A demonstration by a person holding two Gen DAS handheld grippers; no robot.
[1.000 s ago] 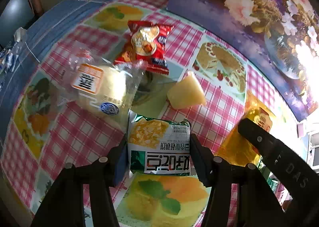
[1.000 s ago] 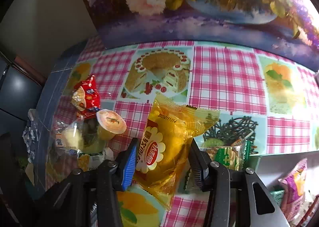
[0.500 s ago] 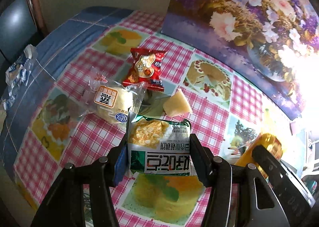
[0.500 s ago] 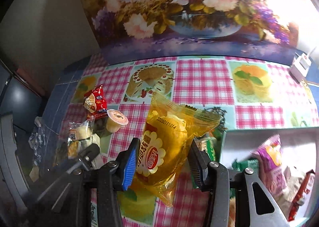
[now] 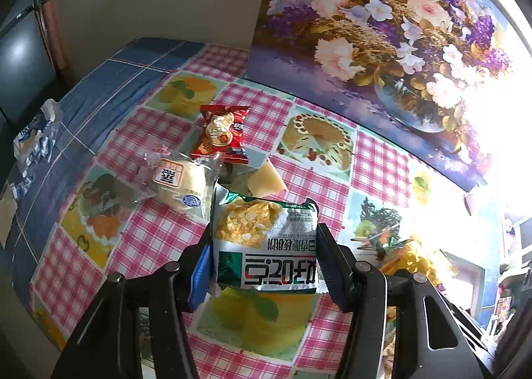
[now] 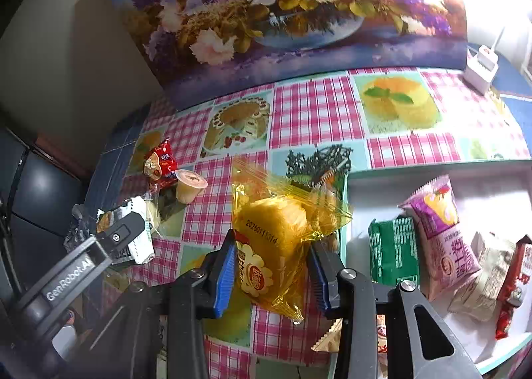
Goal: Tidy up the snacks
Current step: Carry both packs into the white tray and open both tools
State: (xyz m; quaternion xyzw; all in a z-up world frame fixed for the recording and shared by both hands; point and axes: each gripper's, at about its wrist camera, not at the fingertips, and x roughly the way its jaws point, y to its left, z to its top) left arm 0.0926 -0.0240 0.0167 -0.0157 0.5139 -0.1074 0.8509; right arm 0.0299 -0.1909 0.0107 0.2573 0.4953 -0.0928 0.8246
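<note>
My left hand-held gripper [image 5: 264,256] is clamped on a green-and-white snack packet [image 5: 264,246], lower centre of the left view, held above the checked worktop [image 5: 159,236]. My right hand-held gripper [image 6: 272,266] is clamped on a yellow cake packet [image 6: 271,239] (date stamp visible), centre of the right view, just left of the white tray [image 6: 362,199]. Tray sits at right, holding a green packet [image 6: 394,254], a purple packet [image 6: 439,236] and a red bar [image 6: 513,286]. On the worktop at left centre of the left view: red packet [image 5: 221,134], wrapped bun [image 5: 181,183], jelly cup [image 5: 266,181], all close together.
</note>
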